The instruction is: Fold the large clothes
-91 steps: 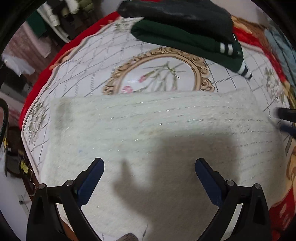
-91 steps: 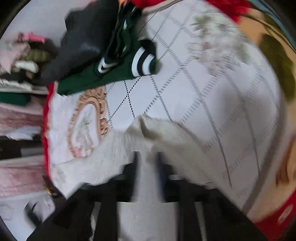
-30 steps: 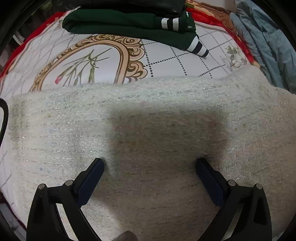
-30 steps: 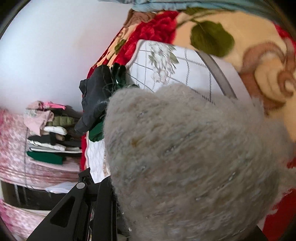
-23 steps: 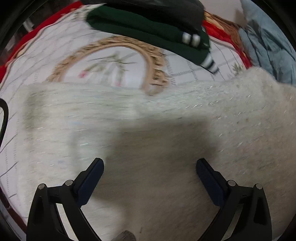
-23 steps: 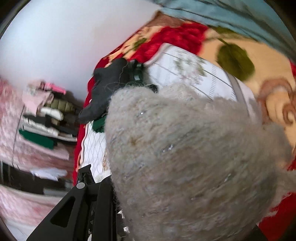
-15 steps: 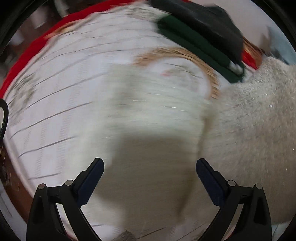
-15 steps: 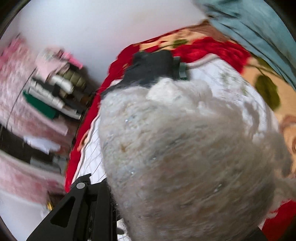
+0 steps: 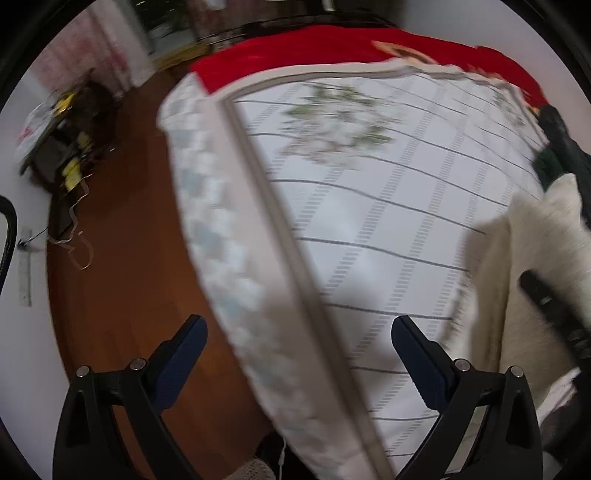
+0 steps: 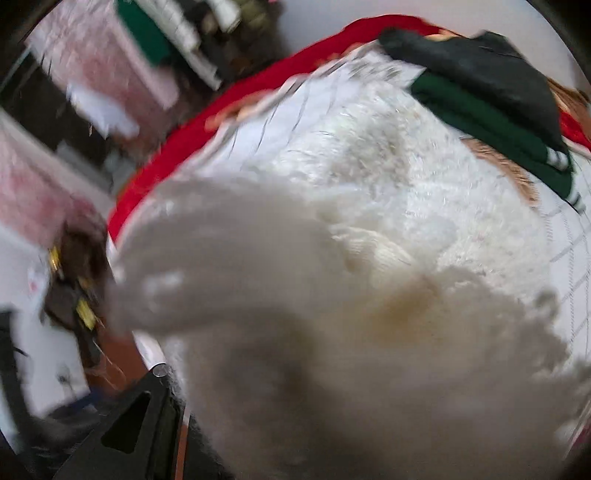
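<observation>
The cream fuzzy sweater [image 10: 388, 258] fills the right wrist view, draped over my right gripper, whose fingertips are hidden under the cloth; it is shut on the sweater. In the left wrist view the sweater [image 9: 535, 266] shows only at the right edge, with the right gripper's dark body [image 9: 554, 306] against it. My left gripper [image 9: 299, 343] is open and empty, hovering over the edge of the bed [image 9: 369, 221].
A white grid-pattern quilt with a red border [image 9: 332, 51] covers the bed. Brown wooden floor [image 9: 122, 240] lies to the left with dark clutter [image 9: 66, 147]. A folded green and black clothes pile [image 10: 491, 96] sits at the far side. Shelves of clothes [image 10: 177, 29] stand behind.
My left gripper has swung left off the sweater to the bed's edge and floor. My right gripper has carried its end of the sweater over toward the left side, folding it over.
</observation>
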`<state>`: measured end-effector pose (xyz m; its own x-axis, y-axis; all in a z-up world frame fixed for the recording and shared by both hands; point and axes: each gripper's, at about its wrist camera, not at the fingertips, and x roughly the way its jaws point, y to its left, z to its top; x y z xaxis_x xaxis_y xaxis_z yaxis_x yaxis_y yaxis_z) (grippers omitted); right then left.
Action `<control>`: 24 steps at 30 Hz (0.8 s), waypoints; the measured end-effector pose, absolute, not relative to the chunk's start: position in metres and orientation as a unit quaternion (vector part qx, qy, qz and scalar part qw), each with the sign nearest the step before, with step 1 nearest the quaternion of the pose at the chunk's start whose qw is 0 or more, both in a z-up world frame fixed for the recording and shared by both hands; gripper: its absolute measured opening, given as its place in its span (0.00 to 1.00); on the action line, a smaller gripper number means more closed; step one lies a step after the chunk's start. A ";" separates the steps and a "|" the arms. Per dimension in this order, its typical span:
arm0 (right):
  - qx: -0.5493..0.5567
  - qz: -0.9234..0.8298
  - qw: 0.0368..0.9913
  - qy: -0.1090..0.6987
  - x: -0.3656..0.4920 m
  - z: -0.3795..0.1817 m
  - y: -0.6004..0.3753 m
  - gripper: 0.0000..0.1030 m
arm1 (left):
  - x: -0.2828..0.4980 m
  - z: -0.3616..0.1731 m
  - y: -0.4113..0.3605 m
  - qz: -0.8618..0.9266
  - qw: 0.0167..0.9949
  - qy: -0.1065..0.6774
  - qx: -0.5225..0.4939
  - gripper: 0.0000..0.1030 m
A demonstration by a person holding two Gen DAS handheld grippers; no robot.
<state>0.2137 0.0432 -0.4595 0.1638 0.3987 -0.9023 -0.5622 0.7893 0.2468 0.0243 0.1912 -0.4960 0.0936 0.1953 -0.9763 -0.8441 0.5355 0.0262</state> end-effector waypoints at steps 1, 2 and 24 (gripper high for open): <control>-0.087 0.318 0.756 0.565 0.205 -0.467 0.050 0.27 | 0.021 -0.496 0.196 0.390 0.676 0.552 -0.293 1.00; -0.104 0.319 0.754 0.564 0.196 -0.476 0.056 0.27 | 0.017 -0.495 0.201 0.395 0.674 0.551 -0.293 1.00; -0.020 0.434 0.624 0.650 0.182 -0.444 -0.035 0.75 | 0.074 -0.484 0.226 0.241 0.716 0.492 -0.432 0.99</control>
